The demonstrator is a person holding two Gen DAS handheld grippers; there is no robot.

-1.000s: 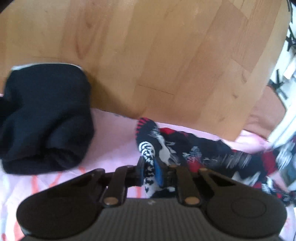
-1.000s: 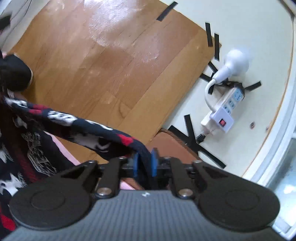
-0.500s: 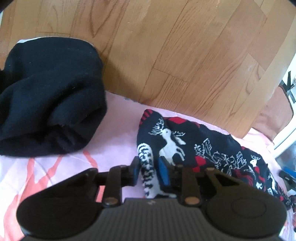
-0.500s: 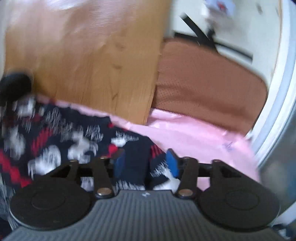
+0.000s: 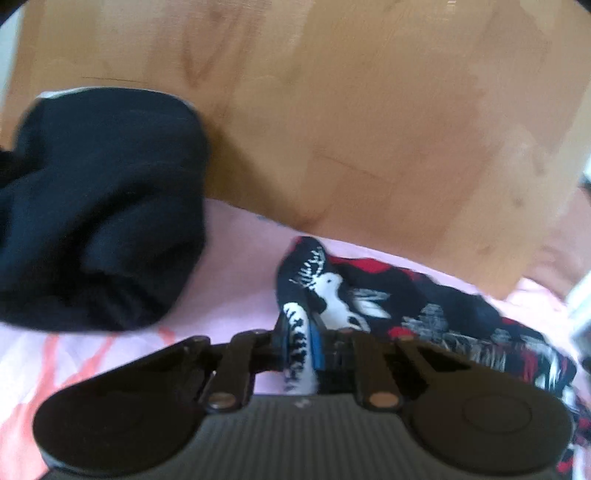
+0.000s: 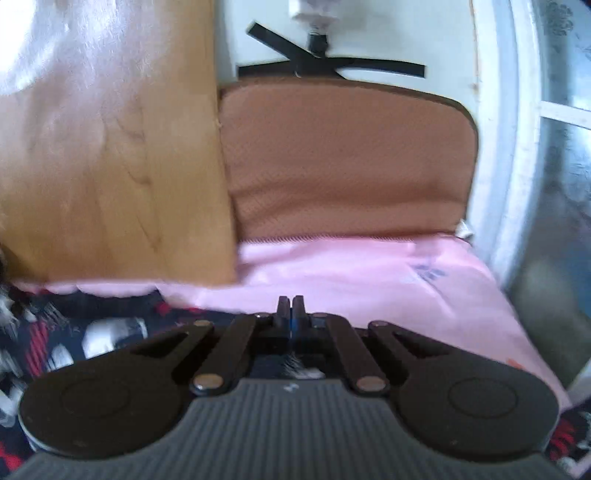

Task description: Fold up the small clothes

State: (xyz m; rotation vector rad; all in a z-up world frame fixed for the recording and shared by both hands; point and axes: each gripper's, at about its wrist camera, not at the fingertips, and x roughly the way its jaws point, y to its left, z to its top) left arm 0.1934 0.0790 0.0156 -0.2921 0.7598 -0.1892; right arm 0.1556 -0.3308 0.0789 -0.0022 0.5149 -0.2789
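Note:
A small dark garment with a red and white reindeer pattern (image 5: pixel 373 299) lies on a pink sheet (image 5: pixel 236 258). My left gripper (image 5: pixel 300 343) is shut on its left end, with cloth pinched between the blue pads. In the right wrist view the same patterned garment (image 6: pixel 92 336) lies at the lower left and passes under the gripper body. My right gripper (image 6: pixel 291 314) is shut; its tips are together over the pink sheet (image 6: pixel 388 280) and I see no cloth between them.
A folded black garment (image 5: pixel 96 214) lies on the sheet to the left. A wooden board (image 5: pixel 332 110) lies beyond the sheet. A brown cushion (image 6: pixel 343 158), taped cables with a power strip (image 6: pixel 314 7) and a window frame (image 6: pixel 517 147) are on the right.
My right gripper opened, let go of the patterned garment's end, then closed empty and turned right toward the cushion. My left gripper keeps its hold and has shifted slightly.

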